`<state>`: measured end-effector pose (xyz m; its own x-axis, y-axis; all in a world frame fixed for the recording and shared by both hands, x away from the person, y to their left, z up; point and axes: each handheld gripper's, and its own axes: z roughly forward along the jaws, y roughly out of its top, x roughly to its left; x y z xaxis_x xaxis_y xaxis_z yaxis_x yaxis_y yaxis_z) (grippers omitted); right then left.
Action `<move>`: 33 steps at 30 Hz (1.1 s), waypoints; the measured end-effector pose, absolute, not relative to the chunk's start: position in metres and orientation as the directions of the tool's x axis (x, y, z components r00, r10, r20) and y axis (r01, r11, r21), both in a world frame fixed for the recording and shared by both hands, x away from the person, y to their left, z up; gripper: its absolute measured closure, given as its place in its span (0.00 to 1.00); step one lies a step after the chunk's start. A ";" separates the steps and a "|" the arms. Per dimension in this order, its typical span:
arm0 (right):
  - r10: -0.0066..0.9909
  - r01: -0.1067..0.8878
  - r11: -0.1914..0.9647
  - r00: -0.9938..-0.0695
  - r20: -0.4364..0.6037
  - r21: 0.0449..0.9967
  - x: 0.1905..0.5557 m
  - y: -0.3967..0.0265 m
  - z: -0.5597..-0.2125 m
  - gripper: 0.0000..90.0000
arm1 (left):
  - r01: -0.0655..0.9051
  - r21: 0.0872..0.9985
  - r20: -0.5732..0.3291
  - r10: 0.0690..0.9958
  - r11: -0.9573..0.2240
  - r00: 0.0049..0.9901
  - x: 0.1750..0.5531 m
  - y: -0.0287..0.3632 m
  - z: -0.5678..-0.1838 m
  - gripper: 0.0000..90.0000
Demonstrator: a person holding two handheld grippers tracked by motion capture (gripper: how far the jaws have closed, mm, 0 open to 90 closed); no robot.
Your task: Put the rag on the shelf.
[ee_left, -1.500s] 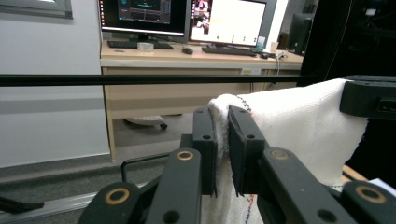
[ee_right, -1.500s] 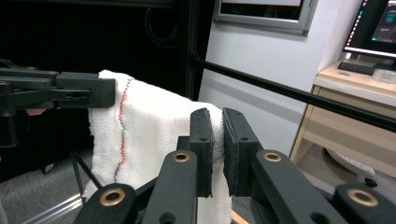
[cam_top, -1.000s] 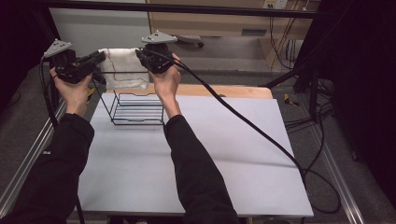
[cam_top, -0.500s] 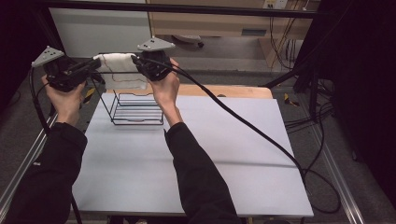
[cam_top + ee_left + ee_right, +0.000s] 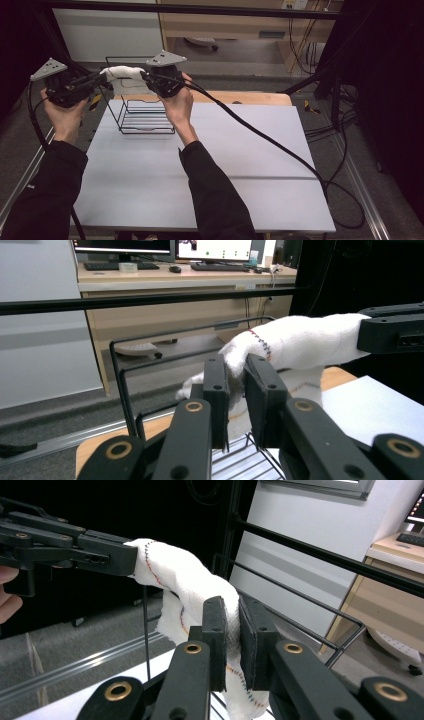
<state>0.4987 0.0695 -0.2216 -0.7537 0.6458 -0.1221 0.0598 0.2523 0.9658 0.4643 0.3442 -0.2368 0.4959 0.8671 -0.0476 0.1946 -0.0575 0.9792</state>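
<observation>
High view | white cloth (image 5: 122, 73) stretched between both tongs – left tongs (image 5: 102, 80), right tongs (image 5: 146, 76) each pinching an end

1. A white table (image 5: 210, 170) with a wooden strip (image 5: 250, 97) along its far edge.
2. Beyond it, a wooden desk (image 5: 165, 300) bearing a keyboard (image 5: 120, 265) and monitors (image 5: 150, 245).
3. Black cables (image 5: 325, 130) on the floor at the right.

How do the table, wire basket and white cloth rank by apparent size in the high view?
1. Table, by far the largest.
2. Wire basket.
3. White cloth, smallest, though it is held up nearer the camera, so its true size is unsure.
</observation>
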 end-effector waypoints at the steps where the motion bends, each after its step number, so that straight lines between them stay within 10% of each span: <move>1: 0.643 0.061 0.260 -0.756 -0.125 0.964 0.498 0.069 -0.222 0.92 | 0.198 0.978 -0.046 0.867 -0.062 0.497 0.463 0.344 -0.238 0.88; 33: 0.615 0.082 0.274 -0.781 -0.109 0.958 0.497 0.064 -0.252 0.91 | 0.255 0.963 -0.050 0.876 -0.085 0.479 0.469 0.325 -0.211 0.98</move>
